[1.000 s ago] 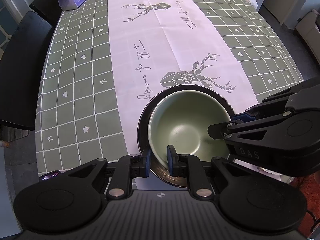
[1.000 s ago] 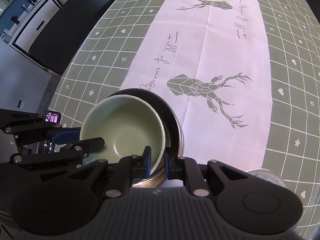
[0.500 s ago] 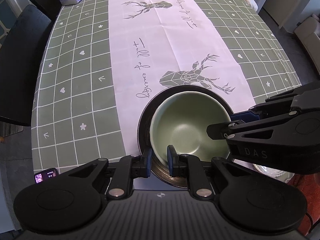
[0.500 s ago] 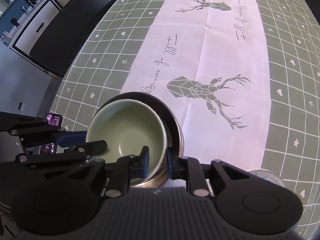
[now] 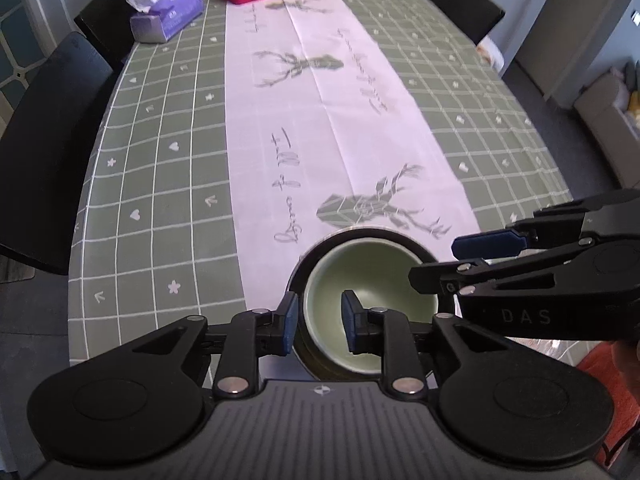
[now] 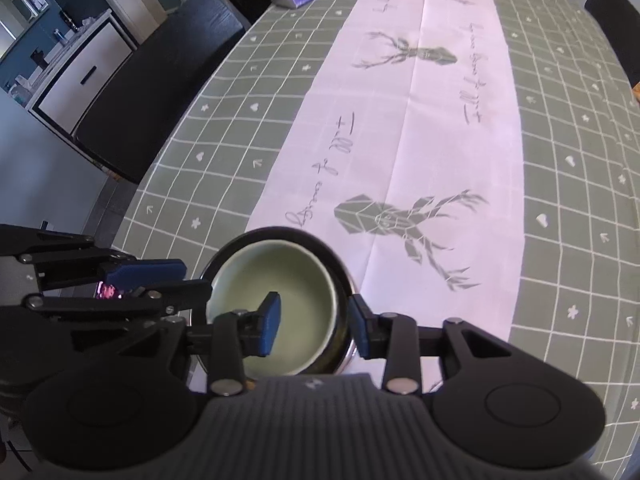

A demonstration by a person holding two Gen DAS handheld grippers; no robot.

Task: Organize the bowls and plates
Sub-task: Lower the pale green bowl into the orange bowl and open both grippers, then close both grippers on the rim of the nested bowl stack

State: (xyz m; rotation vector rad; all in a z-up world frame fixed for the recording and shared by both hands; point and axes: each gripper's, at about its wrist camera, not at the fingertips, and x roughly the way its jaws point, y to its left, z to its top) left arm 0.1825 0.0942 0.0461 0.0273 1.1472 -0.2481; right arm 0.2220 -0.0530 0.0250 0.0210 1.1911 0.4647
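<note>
Green bowl sits nested in the dark bowl, both tongs opening astride its rim, which a rising pad could catch and tip.

The letters "DAS" stand in pale print on the black body of the right gripper, seen from the left wrist. Cursive script on the tablecloth's pale centre strip is not legible. Tissue box print is unreadable.
</note>
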